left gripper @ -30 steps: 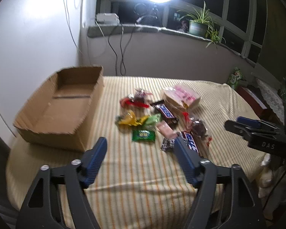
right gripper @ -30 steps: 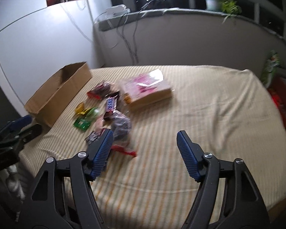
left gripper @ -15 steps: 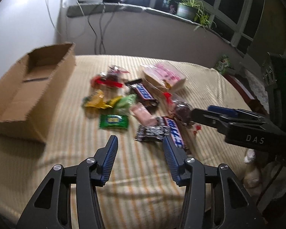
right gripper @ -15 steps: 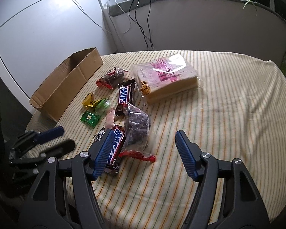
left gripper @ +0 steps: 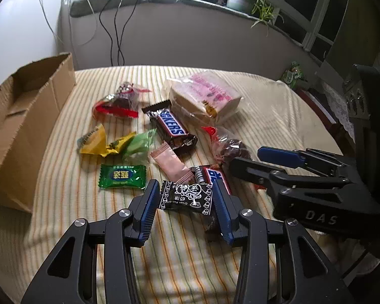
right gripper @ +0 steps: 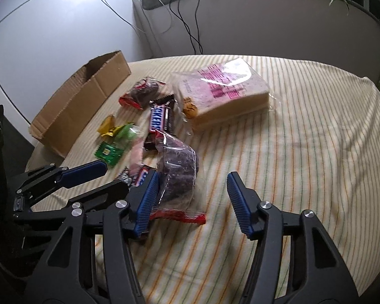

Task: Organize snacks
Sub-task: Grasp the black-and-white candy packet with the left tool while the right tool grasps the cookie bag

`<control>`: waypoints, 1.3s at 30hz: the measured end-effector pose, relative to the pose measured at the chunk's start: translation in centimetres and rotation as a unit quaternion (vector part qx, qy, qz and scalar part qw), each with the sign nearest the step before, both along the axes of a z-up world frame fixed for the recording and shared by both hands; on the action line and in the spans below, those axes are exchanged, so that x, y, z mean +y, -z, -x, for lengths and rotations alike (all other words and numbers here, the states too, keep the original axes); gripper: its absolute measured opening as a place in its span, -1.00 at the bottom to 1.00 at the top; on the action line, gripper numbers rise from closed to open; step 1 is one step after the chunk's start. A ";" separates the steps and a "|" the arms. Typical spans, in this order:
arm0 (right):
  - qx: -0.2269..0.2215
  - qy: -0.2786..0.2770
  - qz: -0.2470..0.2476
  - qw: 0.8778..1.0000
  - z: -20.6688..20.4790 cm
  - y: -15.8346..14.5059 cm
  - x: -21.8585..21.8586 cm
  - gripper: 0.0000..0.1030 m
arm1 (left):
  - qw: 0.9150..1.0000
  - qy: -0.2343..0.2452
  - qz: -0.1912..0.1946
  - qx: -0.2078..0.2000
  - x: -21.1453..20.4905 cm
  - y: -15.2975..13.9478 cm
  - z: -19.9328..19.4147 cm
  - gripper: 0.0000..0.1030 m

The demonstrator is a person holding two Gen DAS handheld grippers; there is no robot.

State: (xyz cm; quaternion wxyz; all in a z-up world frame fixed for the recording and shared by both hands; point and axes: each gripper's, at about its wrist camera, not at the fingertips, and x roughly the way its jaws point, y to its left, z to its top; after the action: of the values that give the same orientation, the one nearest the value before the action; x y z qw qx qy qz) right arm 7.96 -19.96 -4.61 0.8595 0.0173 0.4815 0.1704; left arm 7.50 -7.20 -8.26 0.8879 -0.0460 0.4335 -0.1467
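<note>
Snacks lie loose on the striped tablecloth (left gripper: 266, 106). My left gripper (left gripper: 185, 183) is low over the cloth and its jaws are closing. A black-and-white candy packet (left gripper: 187, 196) lies flat between them, with the pads at its two ends. My right gripper (right gripper: 192, 174) is closing too. Its left finger (right gripper: 147, 197) rests against a clear bag with a dark cake (right gripper: 177, 169), and the right finger stands apart. A Snickers bar (left gripper: 216, 174) lies between the two grippers. The cardboard box (left gripper: 20, 126) stands open at the left.
Further back lie another Snickers (left gripper: 171, 126), a bagged bread loaf (left gripper: 205, 96), a second cake bag (left gripper: 119, 103), and green (left gripper: 122, 176), yellow (left gripper: 93, 143) and pink (left gripper: 171, 163) sweets. Cables (left gripper: 114, 25) hang down the wall. A potted plant (left gripper: 243, 0) stands on the sill.
Both grippers have come down and forward onto the near snacks, and their jaws have narrowed. The left now straddles the black-and-white packet. The right has reached the cake bag.
</note>
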 end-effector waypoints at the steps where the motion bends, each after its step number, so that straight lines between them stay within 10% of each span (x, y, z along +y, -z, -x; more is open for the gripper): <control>1: 0.001 0.000 -0.001 1.000 0.0 0.1 -0.1 0.13 | 1.000 -0.001 -0.001 0.003 0.0 0.2 -0.1 -0.21; 25: 0.007 -0.001 0.025 1.000 -0.9 1.2 -0.3 0.07 | 0.998 0.004 -0.062 -0.012 0.1 1.6 -0.3 -0.15; 33: 0.008 -0.009 0.027 1.000 -1.3 1.2 0.0 0.02 | 0.999 -0.011 -0.028 -0.018 1.2 1.5 -0.6 -0.71; 39: 0.007 -0.007 0.020 1.000 -1.0 0.9 -0.2 -0.06 | 1.000 -0.014 -0.006 -0.019 1.3 1.3 -0.4 -0.75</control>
State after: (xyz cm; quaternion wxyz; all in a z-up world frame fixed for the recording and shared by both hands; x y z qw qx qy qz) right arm 9.01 -20.16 -5.49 0.8551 -0.0025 0.4909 0.1664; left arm 7.92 -5.86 -9.53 0.8981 -0.0436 0.4171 -0.1327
